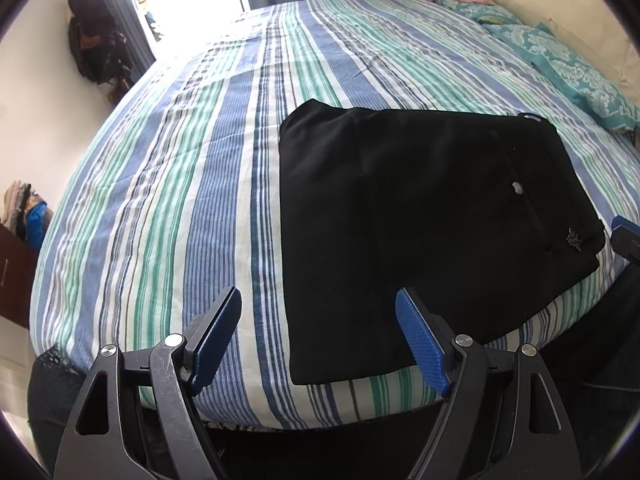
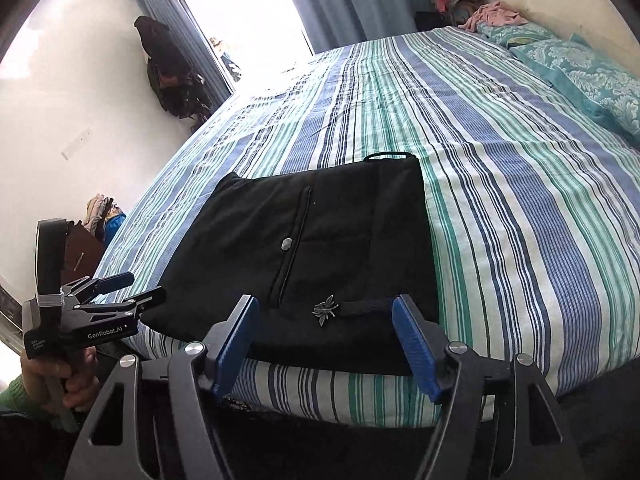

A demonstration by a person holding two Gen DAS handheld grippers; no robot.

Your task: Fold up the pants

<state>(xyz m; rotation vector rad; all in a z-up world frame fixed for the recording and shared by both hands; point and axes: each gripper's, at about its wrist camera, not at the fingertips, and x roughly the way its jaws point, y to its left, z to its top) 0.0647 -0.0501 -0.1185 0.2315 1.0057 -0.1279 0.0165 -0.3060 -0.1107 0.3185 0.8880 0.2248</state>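
Two grippers hang just off the near edge of the bed (image 2: 520,184), both with jaws spread wide and nothing between them. The black pants (image 2: 304,248) lie folded into a flat, roughly square bundle on the striped bedspread, close to that near edge. The right gripper (image 2: 325,340) faces the bundle's near side, where a small metal insect-shaped charm (image 2: 325,309) and a pale button (image 2: 286,243) show on the cloth. The left gripper (image 1: 318,336) sits off the bundle's left corner, apart from the fabric. Teal patterned pillows (image 2: 592,76) line the far right side of the bed.
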